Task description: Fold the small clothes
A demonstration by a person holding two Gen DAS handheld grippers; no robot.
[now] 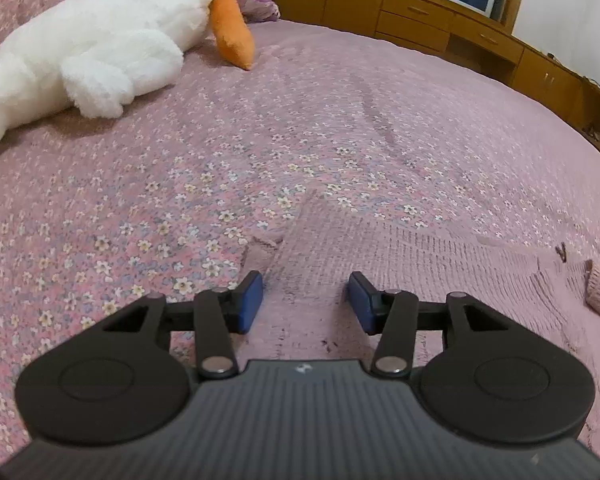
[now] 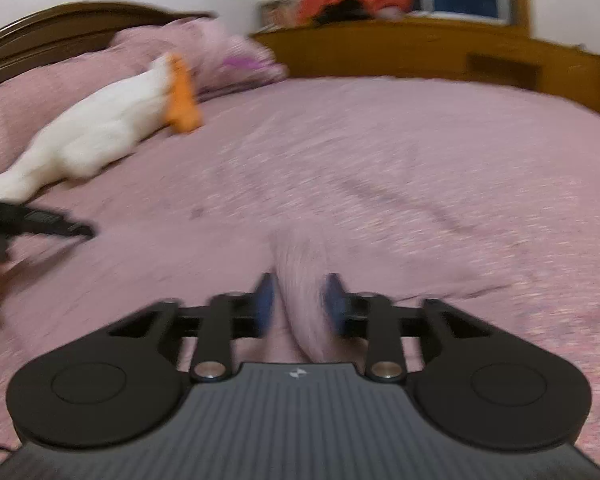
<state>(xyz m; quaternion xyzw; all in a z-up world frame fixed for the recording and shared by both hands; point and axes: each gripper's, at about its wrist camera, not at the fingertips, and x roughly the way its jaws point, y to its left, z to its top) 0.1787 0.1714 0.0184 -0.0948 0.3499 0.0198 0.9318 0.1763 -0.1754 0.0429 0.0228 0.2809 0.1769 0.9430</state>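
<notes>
A pale pink knitted garment [image 1: 420, 264] lies spread flat on the pink floral bedspread [image 1: 180, 184]. The left gripper [image 1: 306, 300] hovers over the garment's near edge, its blue-padded jaws apart with nothing pinched between them. The right gripper [image 2: 296, 300] has a gathered fold of the same pink knit [image 2: 300, 280] between its pads (the view is too blurred to tell whether they press on it). A white plush toy with an orange beak [image 1: 84, 44] lies well apart, near the pillows.

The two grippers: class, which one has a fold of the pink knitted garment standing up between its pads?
The right gripper: pink knit rises between its blue pads. The left gripper stands open over the flat garment, nothing between its pads.
</notes>
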